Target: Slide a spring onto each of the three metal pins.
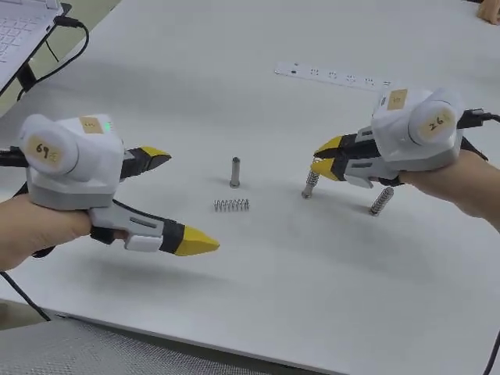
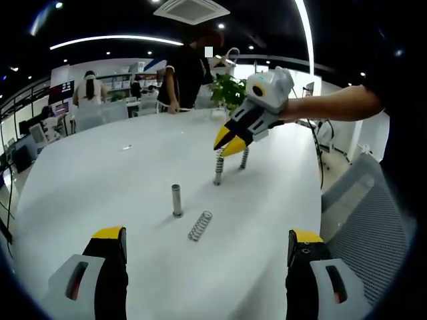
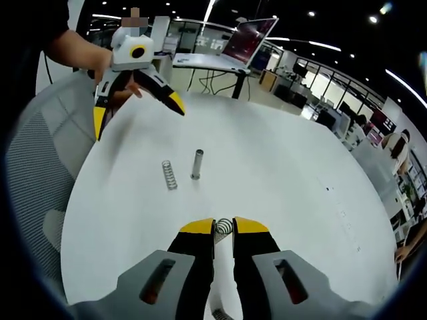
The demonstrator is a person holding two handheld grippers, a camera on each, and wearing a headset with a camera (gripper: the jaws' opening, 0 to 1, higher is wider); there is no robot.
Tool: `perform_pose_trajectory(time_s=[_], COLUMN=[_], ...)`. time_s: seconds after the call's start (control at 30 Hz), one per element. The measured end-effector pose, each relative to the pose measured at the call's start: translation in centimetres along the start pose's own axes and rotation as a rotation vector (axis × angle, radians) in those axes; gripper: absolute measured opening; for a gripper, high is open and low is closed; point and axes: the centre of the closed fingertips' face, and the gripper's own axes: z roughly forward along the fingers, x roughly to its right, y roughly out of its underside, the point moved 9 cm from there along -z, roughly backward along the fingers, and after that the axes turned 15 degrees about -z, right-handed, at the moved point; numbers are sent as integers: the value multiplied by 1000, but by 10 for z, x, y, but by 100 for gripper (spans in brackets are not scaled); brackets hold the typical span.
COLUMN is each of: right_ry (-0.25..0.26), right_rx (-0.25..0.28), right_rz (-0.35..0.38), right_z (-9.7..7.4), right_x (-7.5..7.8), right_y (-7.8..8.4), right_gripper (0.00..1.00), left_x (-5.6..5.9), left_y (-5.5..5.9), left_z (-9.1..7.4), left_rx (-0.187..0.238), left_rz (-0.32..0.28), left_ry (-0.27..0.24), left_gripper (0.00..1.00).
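The left white-and-grey handheld tool (image 1: 191, 201) is showing black jaws ending in yellow tips, and a tan label with dark handwritten numbers is sitting on its white housing. The right white-and-grey handheld tool (image 1: 315, 160) is wearing the same black, yellow and tan. The plain white bench (image 1: 312, 297) is carrying a bare silver-grey metal pin (image 1: 235, 172), a loose silver wire spring (image 1: 231, 205), a silver coil-wrapped pin (image 1: 311, 184) and a second silver coil-wrapped pin (image 1: 381, 201). A long white power strip (image 1: 332, 76) is showing dark socket holes, and a white laptop (image 1: 19, 27) is showing pale keys.
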Motion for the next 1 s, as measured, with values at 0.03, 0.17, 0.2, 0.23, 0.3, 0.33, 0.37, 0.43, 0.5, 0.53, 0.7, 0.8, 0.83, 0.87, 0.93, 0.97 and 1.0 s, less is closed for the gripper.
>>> perform_pose_trajectory(time_s=[0.03,0.17,0.2,0.23,0.3,0.33,0.37,0.43,0.5,0.53,0.7,0.8,0.83,0.87,0.93,0.97,1.0], right_ry=[-3,-22,-26,-29,-32,-31,-34,-40,-44,-45,-45,-48,-46,-45,-40,-42,-43], right_rx=[-2,-20,-24,-25,-30,-24,-34,-39,-44,-43,-41,-40,-40,-39,-37,-34,-28], right_rz=[2,3,1,1,2,5,10,4,3,5,13,15,14,18,27,34,40], right_z=[1,6,8,9,10,10,11,13,14,14,15,15,15,15,15,14,14], right_x=[-1,-4,-5,-5,-6,-6,-7,-9,-10,-10,-11,-11,-11,-11,-10,-10,-10], right_y=[0,4,5,6,7,7,8,9,11,11,12,12,12,12,12,13,12], right_gripper=[7,7,7,7,7,7,7,7,7,7,7,8,8,8,8,8,8], left_x=[0,0,-1,-1,-1,-1,-1,-1,-1,-1,-1,-1,-1,-1,-1,0,0], left_y=[0,0,0,0,-1,-1,-1,-1,-1,0,0,1,1,1,1,1,1], left_z=[0,0,0,0,0,0,0,0,0,0,1,2,2,2,2,3,3], left_rx=[0,1,1,1,3,4,3,2,4,4,3,2,1,2,3,3,3], left_rz=[0,0,0,0,-1,-1,-1,-2,-1,-2,-4,-4,-4,-4,-5,-5,-5], left_ry=[-1,-1,-2,-2,-1,-2,-4,-3,-3,-3,-2,-2,-2,-1,-1,1,1], left_gripper=[98,98,98,98,98,98,98,98,98,98,98,98,98,98,98,98,98])
